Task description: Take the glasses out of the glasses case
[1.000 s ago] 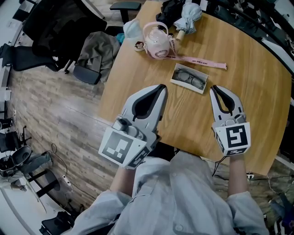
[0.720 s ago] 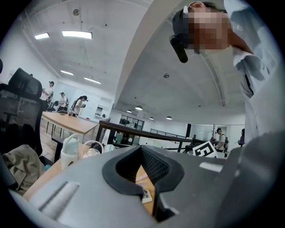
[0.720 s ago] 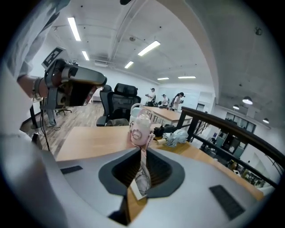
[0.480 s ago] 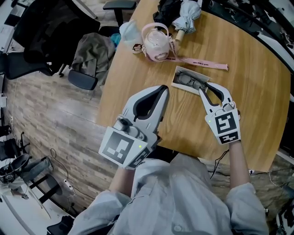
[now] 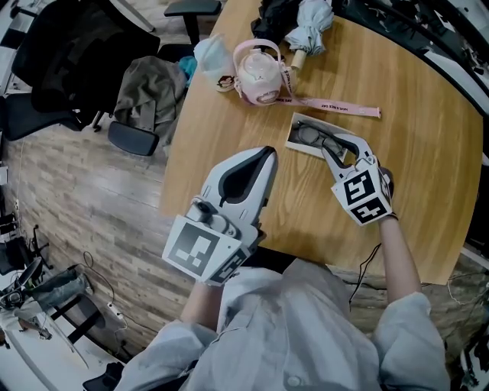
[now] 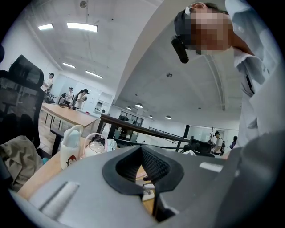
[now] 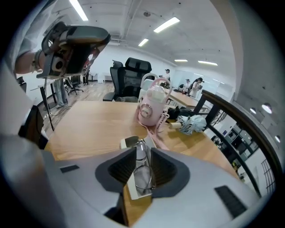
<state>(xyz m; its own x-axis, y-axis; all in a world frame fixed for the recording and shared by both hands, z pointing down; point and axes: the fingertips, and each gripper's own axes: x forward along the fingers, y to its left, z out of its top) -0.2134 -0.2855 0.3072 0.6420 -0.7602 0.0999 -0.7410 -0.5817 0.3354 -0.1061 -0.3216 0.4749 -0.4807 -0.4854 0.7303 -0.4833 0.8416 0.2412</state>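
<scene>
My right fingers (image 5: 338,147) stand apart, straddling the thin dark-rimmed glasses (image 7: 143,178), clear lenses up, lying in the open white glasses case (image 5: 293,131) on the table (image 5: 229,99). My left fingers (image 5: 266,153), tips together and empty, hover left of the case.

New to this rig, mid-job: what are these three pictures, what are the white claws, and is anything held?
A person holds a two-jaw gripper in each hand. The head view looks down from their head; the other two look along each gripper's jaws. On the table lie an open glasses case with the glasses inside, a pink bottle and a folded umbrella. The left gripper is shut and empty. The right gripper has its jaws apart on either side of the glasses; nothing is lifted.
</scene>
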